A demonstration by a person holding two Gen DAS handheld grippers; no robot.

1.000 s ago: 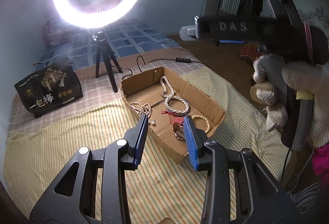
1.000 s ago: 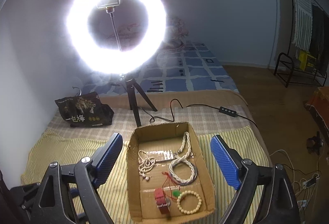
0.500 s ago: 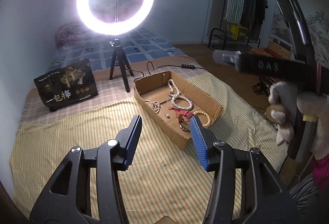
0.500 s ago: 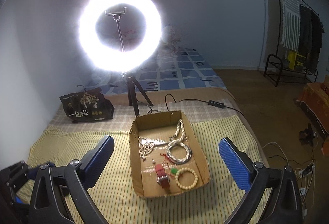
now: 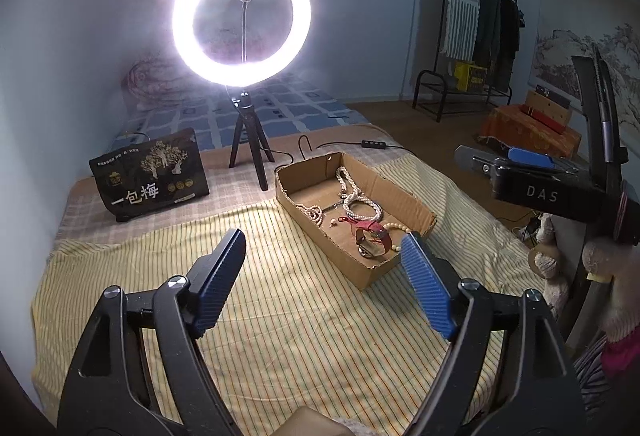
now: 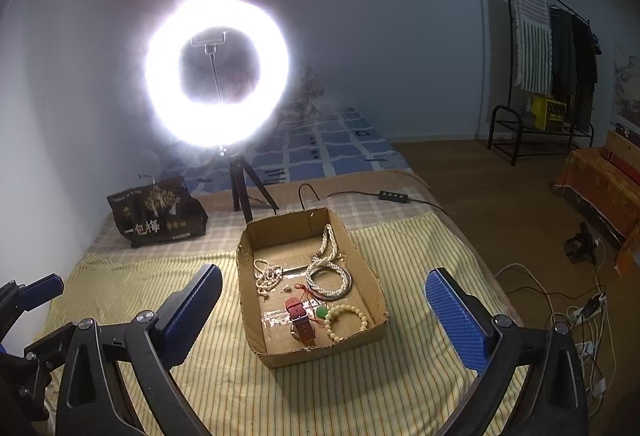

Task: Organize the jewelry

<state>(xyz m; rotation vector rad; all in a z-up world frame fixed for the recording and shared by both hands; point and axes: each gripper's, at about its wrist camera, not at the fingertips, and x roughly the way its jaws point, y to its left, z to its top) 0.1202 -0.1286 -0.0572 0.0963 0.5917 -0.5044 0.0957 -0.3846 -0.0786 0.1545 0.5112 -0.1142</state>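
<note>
An open cardboard box [image 6: 370,280] [image 5: 416,205] sits on the yellow striped cloth [image 6: 132,284] on the bed. In it lie white bead necklaces [image 6: 326,276] [image 5: 356,201], a cream bead bracelet [image 6: 346,320], a red-strapped watch [image 6: 302,320] [image 5: 372,236] and a small green piece [image 6: 321,312]. My left gripper [image 5: 322,256] is open and empty, above the cloth short of the box's near corner. My right gripper [image 6: 322,300] is open and empty, its fingers either side of the box from above. The right gripper's body shows at the right of the left wrist view [image 5: 540,191].
A lit ring light [image 6: 218,75] on a small tripod [image 6: 242,183] stands behind the box. A black printed bag [image 6: 158,211] lies at the back left. A cable with an inline switch [image 6: 394,195] runs behind the box. Floor cables [image 6: 580,316] and a clothes rack [image 6: 548,75] are at the right.
Both grippers have pulled back and up from the box, which now looks smaller. The left gripper's jaws have opened wider. The jewelry in the box has not moved.
</note>
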